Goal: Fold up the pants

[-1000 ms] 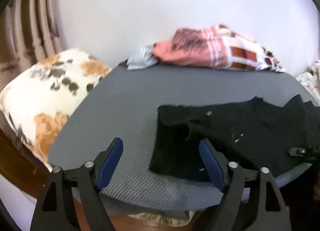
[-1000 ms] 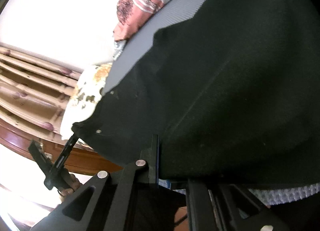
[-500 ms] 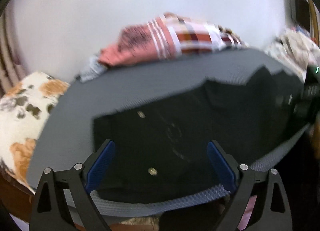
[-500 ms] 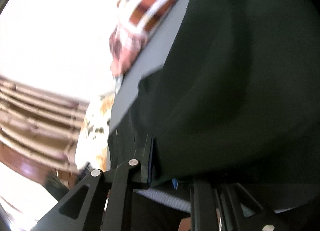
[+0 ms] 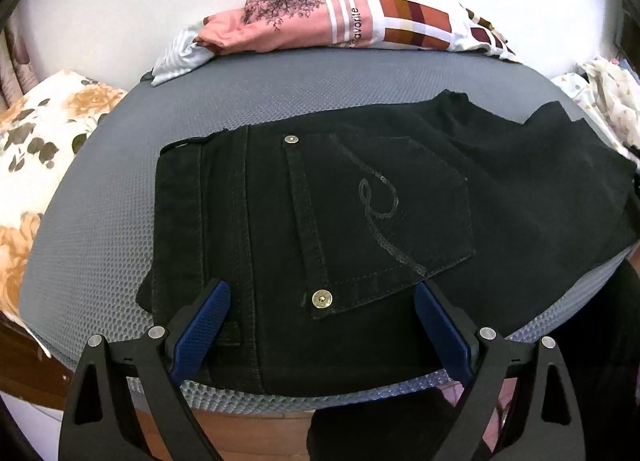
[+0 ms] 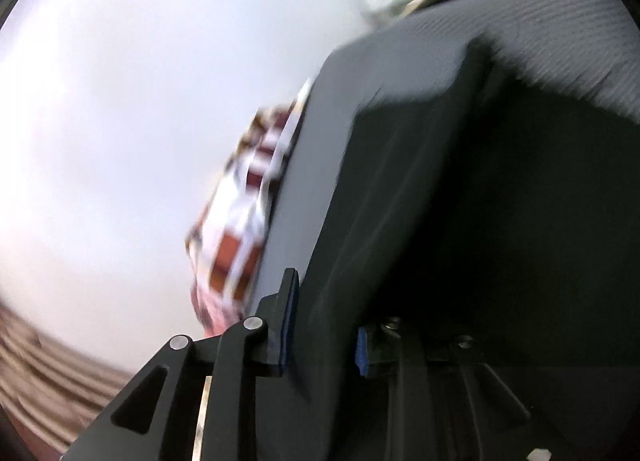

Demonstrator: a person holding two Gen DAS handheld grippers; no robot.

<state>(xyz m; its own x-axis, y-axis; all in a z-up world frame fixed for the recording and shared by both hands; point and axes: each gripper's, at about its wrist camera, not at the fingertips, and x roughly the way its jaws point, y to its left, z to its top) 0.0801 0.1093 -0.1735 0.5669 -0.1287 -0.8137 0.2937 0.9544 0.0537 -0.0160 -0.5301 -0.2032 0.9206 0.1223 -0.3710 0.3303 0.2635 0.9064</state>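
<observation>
Left tongs (image 5: 320, 325) gape wide; right tongs (image 6: 322, 327) pinch nearly closed

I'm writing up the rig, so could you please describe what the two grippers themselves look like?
The left gripper has matte black angular fingers with triangular cut-outs, silver rivets and textured blue pads. The right gripper looks alike: black frame, silver rivets, blue pads. No cables, markings or sleeves show.

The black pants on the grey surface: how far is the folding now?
Done: the black pants lie flat on the grey mat, apparently doubled leg over leg, one back pocket up. In hand: the right tongs grip dark cloth, in a blurred view; the left tongs hang open over the waistband. Left: folding the length over into a compact stack.
</observation>
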